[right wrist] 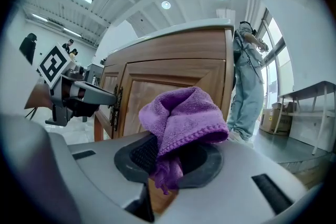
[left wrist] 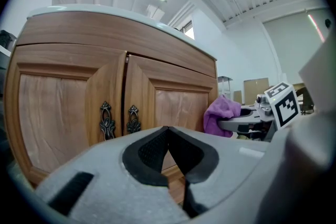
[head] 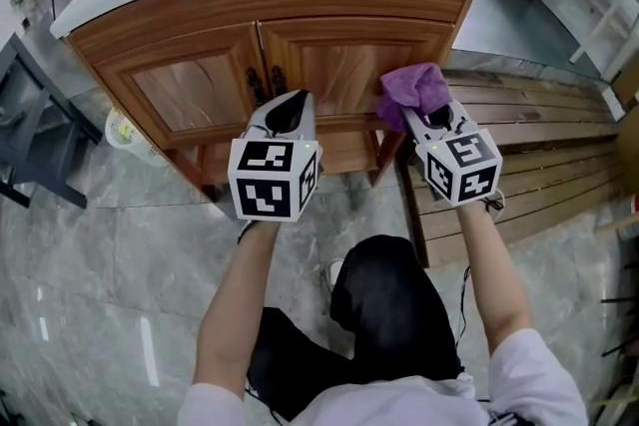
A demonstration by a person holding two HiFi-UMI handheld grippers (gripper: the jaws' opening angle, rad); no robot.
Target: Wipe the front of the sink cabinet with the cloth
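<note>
No words, numbers or brand names are showing legibly anywhere. The cubes on the left gripper (head: 288, 107) and the right gripper (head: 424, 115) are displaying only black-and-white square marker patterns, not letters or digits.

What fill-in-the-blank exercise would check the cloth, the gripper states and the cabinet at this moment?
1. The cloth is ____ in colour.
2. The hand-held gripper clamped on it is the person's ____ one.
3. The left hand-held gripper has its jaws ____, with nothing between them.
4. The sink cabinet front has ____ doors, both closed.

Missing words: purple; right; shut; two
</note>
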